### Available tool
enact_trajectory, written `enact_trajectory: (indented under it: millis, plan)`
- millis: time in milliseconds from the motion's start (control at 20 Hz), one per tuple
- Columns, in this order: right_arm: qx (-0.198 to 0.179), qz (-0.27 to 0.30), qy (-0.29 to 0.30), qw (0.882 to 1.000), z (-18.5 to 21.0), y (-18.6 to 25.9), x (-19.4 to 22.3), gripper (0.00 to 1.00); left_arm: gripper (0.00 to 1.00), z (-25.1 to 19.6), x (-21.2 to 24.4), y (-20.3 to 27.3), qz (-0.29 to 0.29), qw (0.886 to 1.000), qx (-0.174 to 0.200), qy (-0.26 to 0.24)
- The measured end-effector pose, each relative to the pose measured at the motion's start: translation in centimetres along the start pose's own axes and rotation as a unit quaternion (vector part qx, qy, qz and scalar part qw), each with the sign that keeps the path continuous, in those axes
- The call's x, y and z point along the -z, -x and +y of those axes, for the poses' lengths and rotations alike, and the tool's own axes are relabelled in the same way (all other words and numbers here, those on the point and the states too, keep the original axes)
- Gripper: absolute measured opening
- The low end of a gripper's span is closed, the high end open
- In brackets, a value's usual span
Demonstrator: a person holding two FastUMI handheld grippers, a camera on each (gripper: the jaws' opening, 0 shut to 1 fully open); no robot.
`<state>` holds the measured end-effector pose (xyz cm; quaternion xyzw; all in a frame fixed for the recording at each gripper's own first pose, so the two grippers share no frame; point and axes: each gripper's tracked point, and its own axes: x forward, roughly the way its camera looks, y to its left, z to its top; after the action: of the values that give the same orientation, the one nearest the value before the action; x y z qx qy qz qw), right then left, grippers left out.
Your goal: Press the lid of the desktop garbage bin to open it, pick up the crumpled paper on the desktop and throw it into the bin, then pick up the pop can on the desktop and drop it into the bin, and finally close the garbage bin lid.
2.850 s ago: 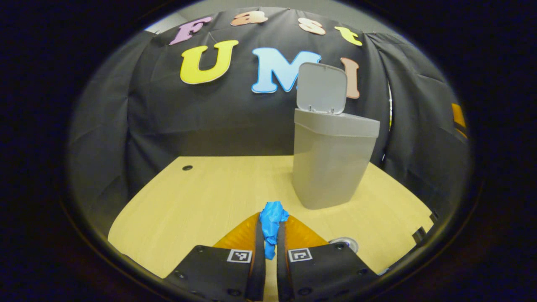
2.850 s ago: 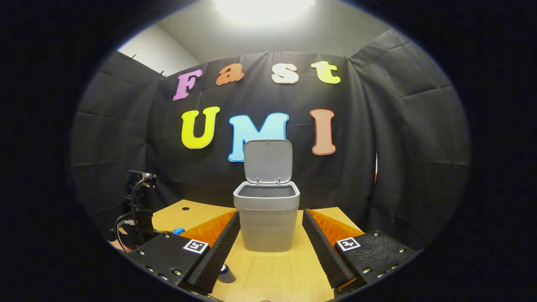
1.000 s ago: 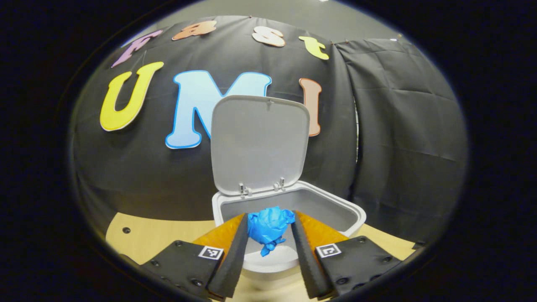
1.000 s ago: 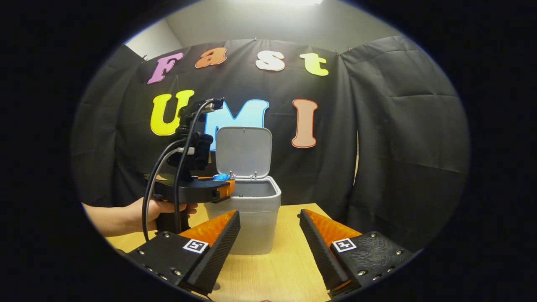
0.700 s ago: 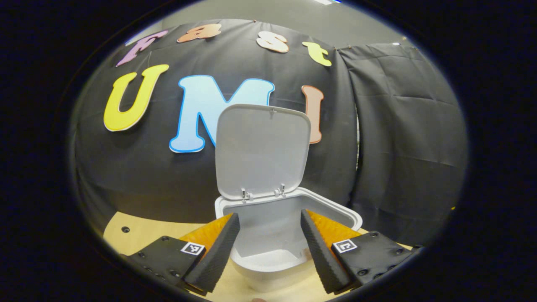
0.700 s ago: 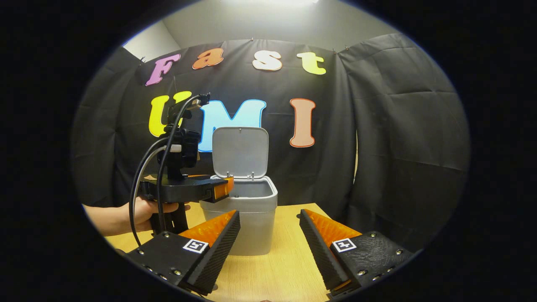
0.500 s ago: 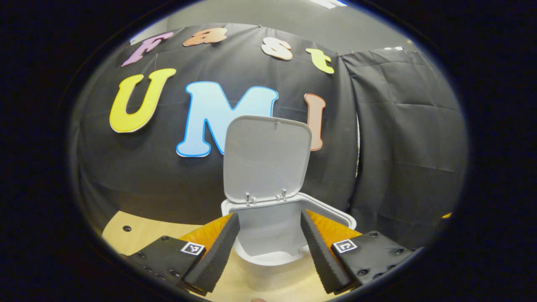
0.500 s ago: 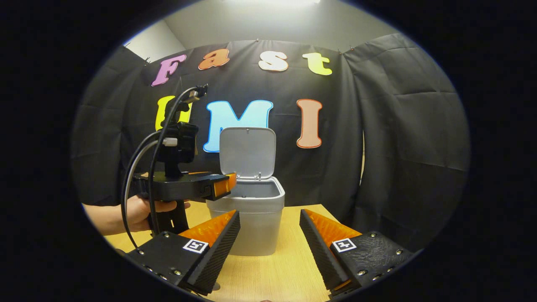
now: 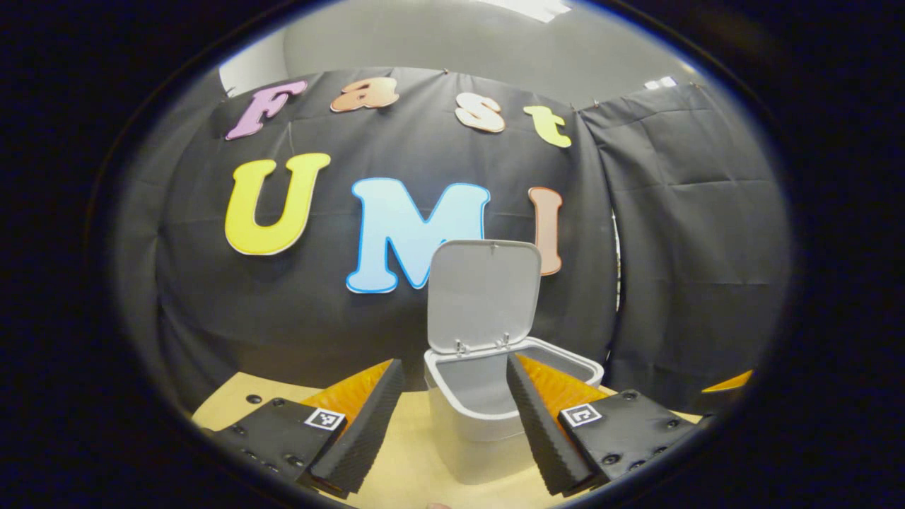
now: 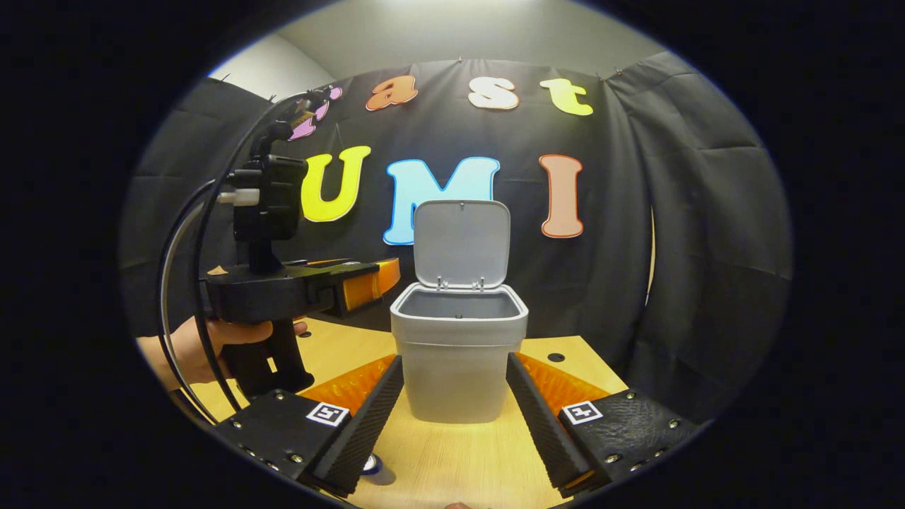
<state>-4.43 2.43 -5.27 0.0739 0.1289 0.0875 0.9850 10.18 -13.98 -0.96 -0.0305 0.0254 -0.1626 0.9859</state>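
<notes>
On the pale wooden tabletop point(image 10: 459, 459) the pop can point(image 10: 372, 468) sits low beside the right tongs point(image 10: 452, 410), wide and empty, nearer than the left tongs point(image 9: 452, 413), also wide, facing the open bin point(image 10: 458, 353).

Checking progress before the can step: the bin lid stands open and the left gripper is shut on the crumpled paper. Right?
Not quite. The lid stands open, but the left gripper is open with nothing between its fingers, as the left gripper view shows.
</notes>
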Motion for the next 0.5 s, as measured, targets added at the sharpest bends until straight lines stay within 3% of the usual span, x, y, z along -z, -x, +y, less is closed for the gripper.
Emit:
enact_trajectory:
  millis: [500]
  plan:
    - [-0.050,0.035,0.002,0.998,3.4,-0.5,2.4,0.94,0.96,3.0,1.1,6.5,0.014,0.999,-0.042,0.002]
